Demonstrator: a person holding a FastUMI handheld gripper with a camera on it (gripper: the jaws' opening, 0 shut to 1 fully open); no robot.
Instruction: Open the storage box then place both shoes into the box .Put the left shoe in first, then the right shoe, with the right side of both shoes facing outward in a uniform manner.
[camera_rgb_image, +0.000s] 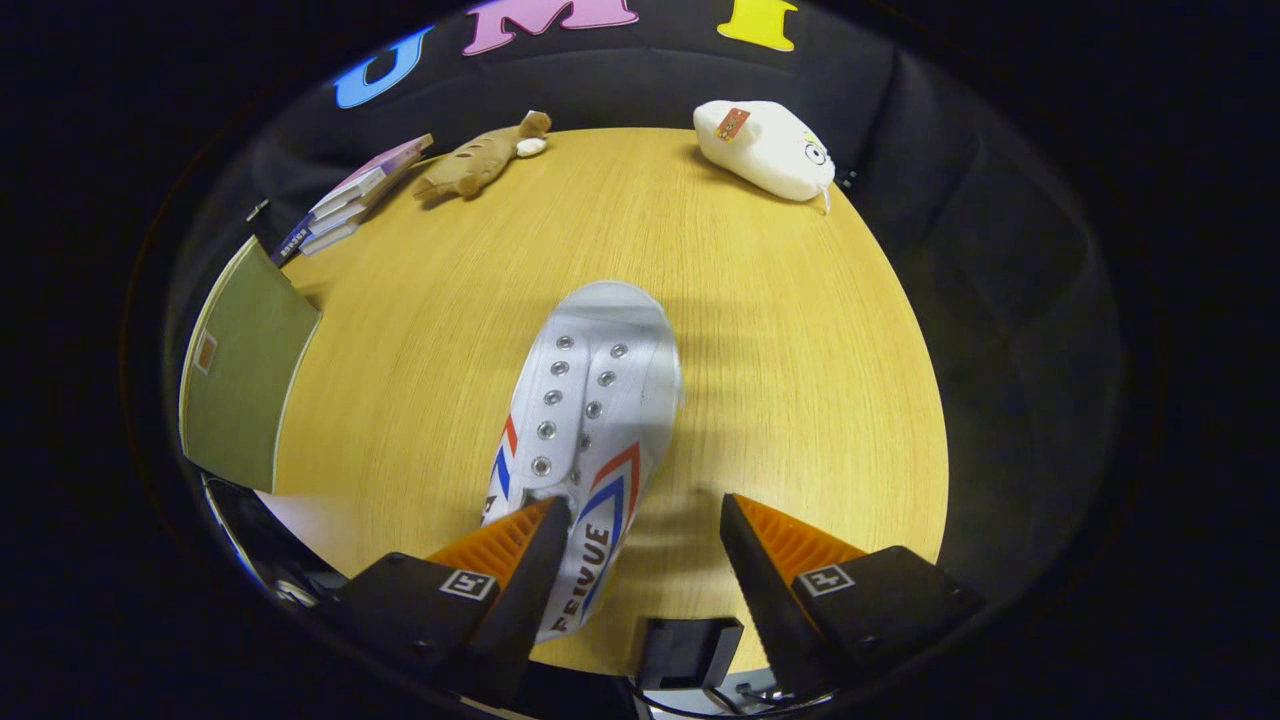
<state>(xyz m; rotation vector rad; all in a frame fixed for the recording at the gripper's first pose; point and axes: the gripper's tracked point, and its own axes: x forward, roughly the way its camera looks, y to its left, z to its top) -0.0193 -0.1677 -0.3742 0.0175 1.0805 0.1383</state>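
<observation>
A white canvas shoe (590, 400) with red and blue side stripes and metal eyelets lies on the round wooden table (780, 400), its toe pointing away from me. My gripper (645, 520) is open over the shoe's heel end. One finger (525, 545) rests at the shoe's mouth, and the other finger (760, 545) stands apart from the shoe's side with bare table in the gap. To the left of the fingers, at the table's edge, an olive-green flat panel (245, 380) with a pale rim stands up; I cannot tell whether it is the storage box's lid.
Beyond the shoe, at the far side of the table, lie a brown plush toy (480, 160), a white plush toy (770, 150) and a stack of books (350, 200). The black cloth wall closes the booth behind them.
</observation>
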